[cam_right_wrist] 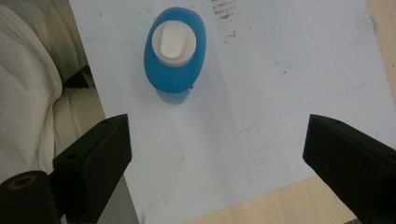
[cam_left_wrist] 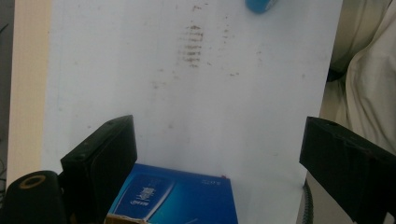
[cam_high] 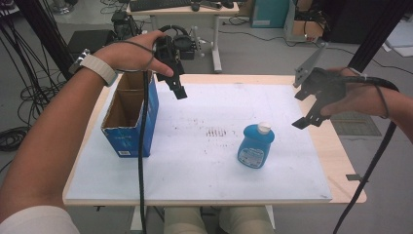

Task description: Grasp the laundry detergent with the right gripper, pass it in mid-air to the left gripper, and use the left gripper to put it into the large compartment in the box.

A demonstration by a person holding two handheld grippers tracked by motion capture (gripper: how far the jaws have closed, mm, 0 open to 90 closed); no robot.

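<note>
High view: upright blue bottle (cam_high: 255, 145) beside open box (cam_high: 130, 113)

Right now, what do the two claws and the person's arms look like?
Both the left claw and right claw are black with blocky jaws and trailing black cables. The right one carries a grey three-cornered plate. A pale watch band sits on the left wrist.

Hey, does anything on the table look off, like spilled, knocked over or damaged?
Nothing is spilled or tipped. The blue bottle stands upright with its white cap on, and the blue box stands upright, open at the top. The one oddity is dark scuff marks smudging the white board mid-table.
</note>
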